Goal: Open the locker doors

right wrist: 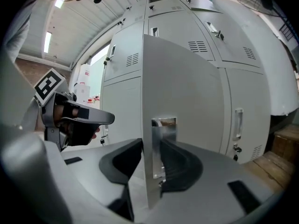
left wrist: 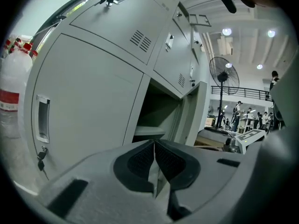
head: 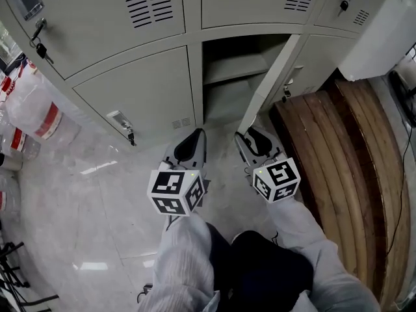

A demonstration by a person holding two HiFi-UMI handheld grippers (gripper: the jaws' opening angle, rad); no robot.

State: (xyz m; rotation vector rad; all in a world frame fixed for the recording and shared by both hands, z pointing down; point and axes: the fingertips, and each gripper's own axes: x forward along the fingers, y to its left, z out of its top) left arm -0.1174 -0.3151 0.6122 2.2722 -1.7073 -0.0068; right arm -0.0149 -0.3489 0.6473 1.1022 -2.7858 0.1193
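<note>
The grey lockers [head: 130,38] fill the top of the head view. One lower compartment [head: 231,77] stands open, and its door [head: 270,83] swings out towards me. My right gripper [head: 247,137] has that door's free edge between its jaws. In the right gripper view the door [right wrist: 187,83] runs edge-on between the pads of the right gripper [right wrist: 150,141], by the shiny latch plate [right wrist: 163,143], and both pads touch it. My left gripper [head: 197,135] hovers just left of it, facing the open compartment [left wrist: 156,115]. The left gripper [left wrist: 154,143] is shut, its pads meeting on nothing.
The closed lower door [head: 143,90] to the left has a recessed handle with a key [head: 123,123]. A wooden platform [head: 338,148] lies at the right and large water bottles [head: 29,109] at the left. A standing fan [left wrist: 223,76] and some people are far behind.
</note>
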